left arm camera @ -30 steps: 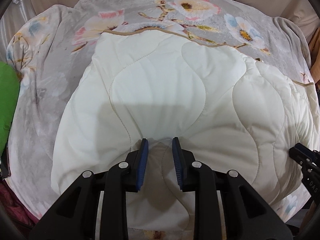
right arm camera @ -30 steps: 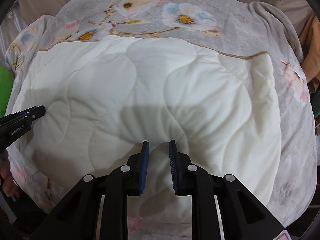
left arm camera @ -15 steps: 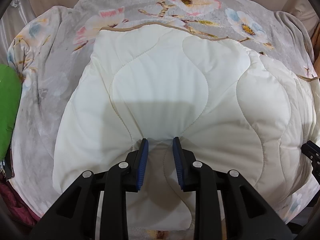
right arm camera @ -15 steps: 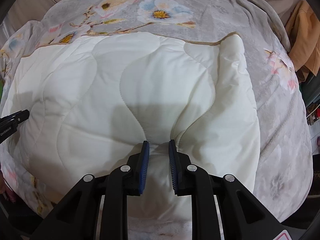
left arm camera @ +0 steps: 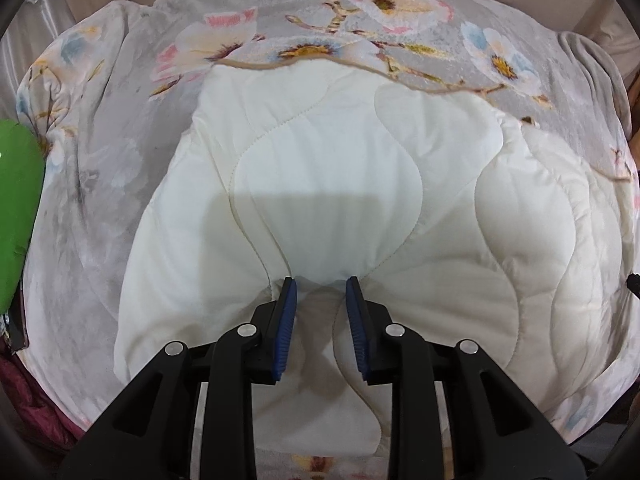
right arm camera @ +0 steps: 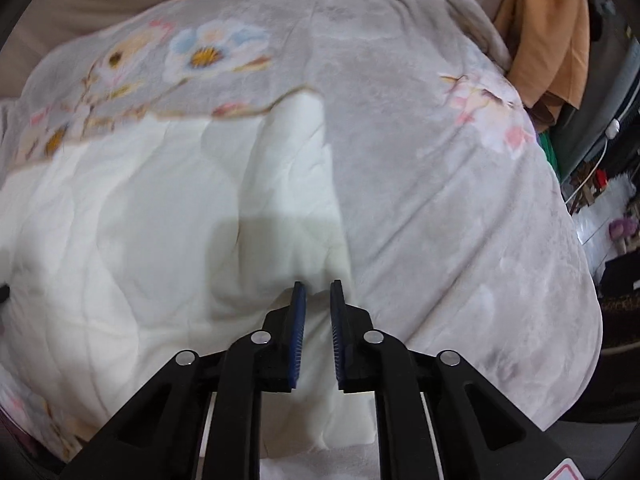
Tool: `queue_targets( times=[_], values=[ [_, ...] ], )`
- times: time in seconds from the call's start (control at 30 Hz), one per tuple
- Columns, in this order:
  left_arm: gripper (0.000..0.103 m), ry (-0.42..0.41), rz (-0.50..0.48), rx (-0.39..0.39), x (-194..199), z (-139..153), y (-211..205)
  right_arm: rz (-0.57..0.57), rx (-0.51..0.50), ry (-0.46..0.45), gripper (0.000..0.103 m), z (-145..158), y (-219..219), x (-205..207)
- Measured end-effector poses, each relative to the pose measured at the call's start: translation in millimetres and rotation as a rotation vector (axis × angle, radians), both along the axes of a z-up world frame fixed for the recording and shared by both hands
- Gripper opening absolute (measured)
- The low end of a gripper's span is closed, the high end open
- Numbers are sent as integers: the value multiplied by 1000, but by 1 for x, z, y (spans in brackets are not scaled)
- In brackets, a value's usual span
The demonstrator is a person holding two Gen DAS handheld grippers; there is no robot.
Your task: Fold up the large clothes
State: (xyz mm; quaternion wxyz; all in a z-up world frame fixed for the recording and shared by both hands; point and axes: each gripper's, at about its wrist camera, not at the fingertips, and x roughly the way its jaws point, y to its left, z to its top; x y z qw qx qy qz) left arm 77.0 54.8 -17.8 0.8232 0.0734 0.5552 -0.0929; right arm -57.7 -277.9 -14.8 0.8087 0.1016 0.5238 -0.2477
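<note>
I have the quilt (left arm camera: 320, 184) spread in front of me, its cream quilted side folded over the grey floral side, the folded panel sitting in the middle with floral fabric showing along the far edge and both flanks. A green cushion (left arm camera: 18, 208) pokes in at the far left, and an orange cloth (right arm camera: 548, 32) hangs beyond the quilt's right end.

My left gripper (left arm camera: 321, 300) points steeply down over the near middle of the cream panel. Its jaws stand a modest gap apart with fabric visible behind the gap; I cannot tell whether the pads press on the quilt or merely hover over it.

My right gripper (right arm camera: 318, 300) is over the right edge of the cream panel, where it meets the grey side. Its jaws are closing, narrow now, and a ridge of cream fabric appears to run up between them, but the blur keeps me from saying the pads have bitten.

To do this step well, I judge I should let the right jaws finish closing on that edge, taking both layers so the panel does not peel apart when lifted. Then I want the left hand to hold a matching point on the near edge, so the fold carries over evenly. Thick padding slips easily, so a deep bite and a slow lift are wise.
</note>
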Motion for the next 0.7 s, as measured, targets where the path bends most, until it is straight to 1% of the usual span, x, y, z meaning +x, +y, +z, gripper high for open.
queue_targets(
  times=[0.1, 0.23, 0.33, 0.43, 0.7],
  values=[
    [26, -13, 12, -5, 10, 9, -4, 16, -16, -31, 9, 14, 0, 16],
    [26, -37, 24, 8, 30, 14, -9, 51, -16, -37, 9, 15, 5, 48],
    [26, -48, 38, 22, 47, 13, -12, 62, -30, -26, 9, 9, 2, 71],
    [26, -49, 50, 37, 64, 8, -13, 51, -26, 2, 9, -4, -8, 90],
    [26, -29, 61, 63, 86, -9, -15, 49, -35, 68, 8, -36, -15, 111]
  ],
)
